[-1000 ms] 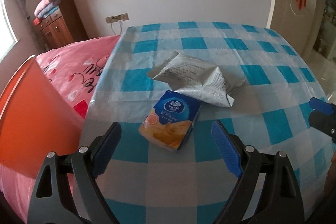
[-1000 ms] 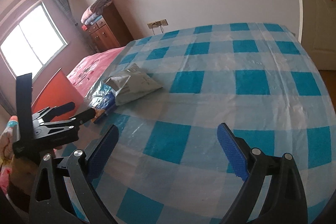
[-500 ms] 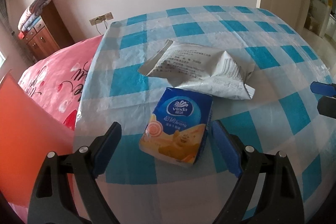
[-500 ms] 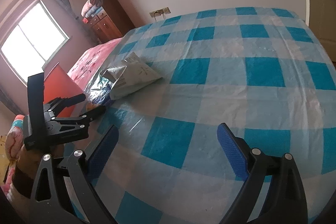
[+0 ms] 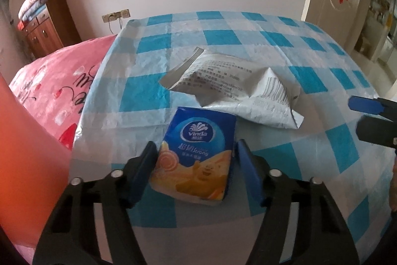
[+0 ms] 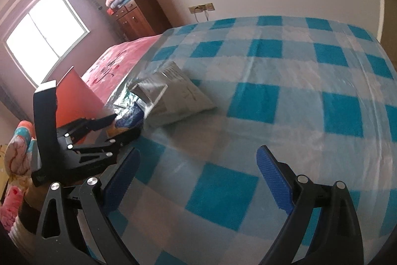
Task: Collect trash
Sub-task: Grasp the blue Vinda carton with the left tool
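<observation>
The left gripper (image 5: 196,160) had its 2 blue pads set on either side of the tissue pack (image 5: 196,153), a small blue and orange packet lying flat near the left edge of the checked tablecloth (image 5: 223,36). The pads stood just beside the pack's long sides, touching or nearly so; whether they already pressed it could not be told, though the pack showed no squeezing. Just beyond it, on the far side, lay the crumpled white wrapper (image 5: 238,88), its near edge just beside or touching the pack's far end. An orange bin (image 5: 27,140) stood off the table to the left, beside a pink bed cover (image 5: 57,81).

The right gripper (image 6: 196,180) hung over bare cloth to the right, pads wide apart and holding nothing, well away from both pieces of trash.

The step in hand looked to be the grasp of the tissue pack, with 2 pieces of trash still on the table and none yet visibly collected. The next move would call for closing fully on the pack, lifting it clear without dragging the wrapper along, then carrying it left to the bin, if that was where the trash went. The pack seemed soft, so a firm squeeze was likely needed.
</observation>
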The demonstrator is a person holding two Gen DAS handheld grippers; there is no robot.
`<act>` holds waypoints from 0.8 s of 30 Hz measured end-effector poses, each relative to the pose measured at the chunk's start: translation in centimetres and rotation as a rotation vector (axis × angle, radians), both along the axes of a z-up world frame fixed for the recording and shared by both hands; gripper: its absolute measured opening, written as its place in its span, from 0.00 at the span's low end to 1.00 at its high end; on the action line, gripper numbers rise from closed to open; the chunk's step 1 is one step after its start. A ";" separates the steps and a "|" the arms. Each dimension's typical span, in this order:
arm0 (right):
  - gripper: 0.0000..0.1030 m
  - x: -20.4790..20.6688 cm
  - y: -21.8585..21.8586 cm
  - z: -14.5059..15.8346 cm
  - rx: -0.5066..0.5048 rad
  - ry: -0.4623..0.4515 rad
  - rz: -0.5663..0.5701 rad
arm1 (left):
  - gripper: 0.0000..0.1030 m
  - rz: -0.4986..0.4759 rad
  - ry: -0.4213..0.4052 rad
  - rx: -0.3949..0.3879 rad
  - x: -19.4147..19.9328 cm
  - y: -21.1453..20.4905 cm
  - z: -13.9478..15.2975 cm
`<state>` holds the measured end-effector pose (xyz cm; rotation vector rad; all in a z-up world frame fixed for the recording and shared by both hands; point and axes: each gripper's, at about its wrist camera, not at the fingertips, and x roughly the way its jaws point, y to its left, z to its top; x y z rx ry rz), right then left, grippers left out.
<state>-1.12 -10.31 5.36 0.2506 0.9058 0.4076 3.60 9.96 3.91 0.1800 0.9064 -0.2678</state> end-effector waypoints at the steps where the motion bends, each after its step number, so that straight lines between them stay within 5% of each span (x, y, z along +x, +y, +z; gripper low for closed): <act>1: 0.91 0.4 0.2 0.3 -0.001 -0.009 0.005 | 0.60 0.006 -0.002 -0.002 0.0 0.0 0.0; 13: 0.91 5.5 4.4 1.0 -0.061 -0.042 0.084 | 0.44 0.127 -0.009 -0.092 -0.4 1.8 0.3; 24: 0.91 10.2 7.4 -1.5 -0.112 0.016 0.145 | 0.42 0.245 -0.014 -0.189 -1.2 4.6 0.4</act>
